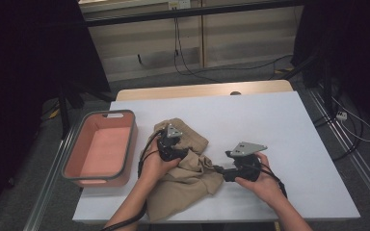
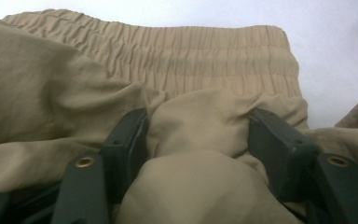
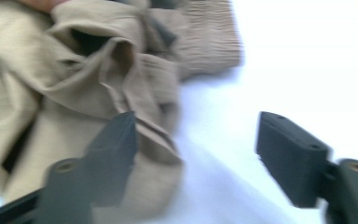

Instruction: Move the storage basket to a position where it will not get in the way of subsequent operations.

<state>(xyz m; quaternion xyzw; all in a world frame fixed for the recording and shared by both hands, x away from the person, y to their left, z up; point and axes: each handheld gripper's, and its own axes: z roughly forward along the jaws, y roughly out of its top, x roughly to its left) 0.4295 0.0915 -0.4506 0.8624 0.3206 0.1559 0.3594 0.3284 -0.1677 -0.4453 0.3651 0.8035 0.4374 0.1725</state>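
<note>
We see the tan shorts (image 1: 185, 168) crumpled on the white table (image 1: 279, 125), right of the pink bin (image 1: 101, 149). Our left gripper (image 2: 196, 135) pinches a fabric fold; our right gripper (image 3: 193, 149), spread, sits at their right edge.

The beige trousers (image 1: 185, 166) lie crumpled in a loose heap on the white worktop (image 1: 279, 125), near its front edge, with the gathered elastic waistband (image 2: 186, 56) spread flat at the far side and the fabric bunched in soft folds.
</note>
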